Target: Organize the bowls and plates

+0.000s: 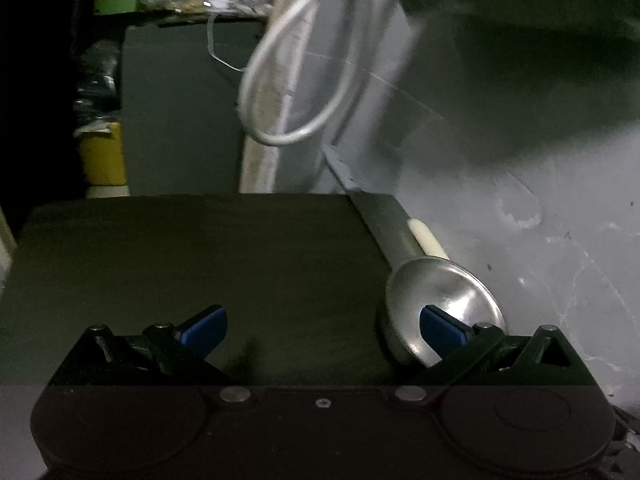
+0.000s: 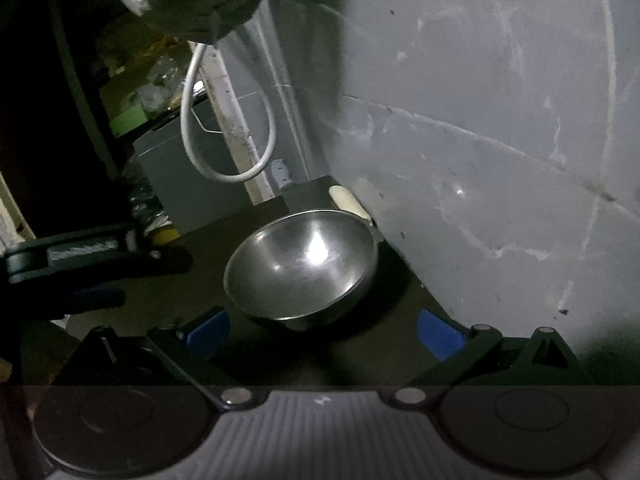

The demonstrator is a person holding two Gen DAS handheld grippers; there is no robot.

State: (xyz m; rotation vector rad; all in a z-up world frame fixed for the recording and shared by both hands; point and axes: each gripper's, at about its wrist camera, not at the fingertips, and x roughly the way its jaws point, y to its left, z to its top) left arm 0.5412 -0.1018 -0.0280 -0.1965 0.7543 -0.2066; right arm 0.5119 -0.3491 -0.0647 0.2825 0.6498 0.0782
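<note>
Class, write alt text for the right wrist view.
A steel bowl sits upright and empty on a dark table beside a grey wall, just ahead of the open right gripper. The left gripper shows at the left edge.

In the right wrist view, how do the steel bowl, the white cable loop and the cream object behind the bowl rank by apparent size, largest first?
1. Steel bowl, though it is nearest the camera.
2. White cable loop: almost as tall, but narrower and further back, so these two are unsure.
3. Cream object, clearly smallest.
</note>
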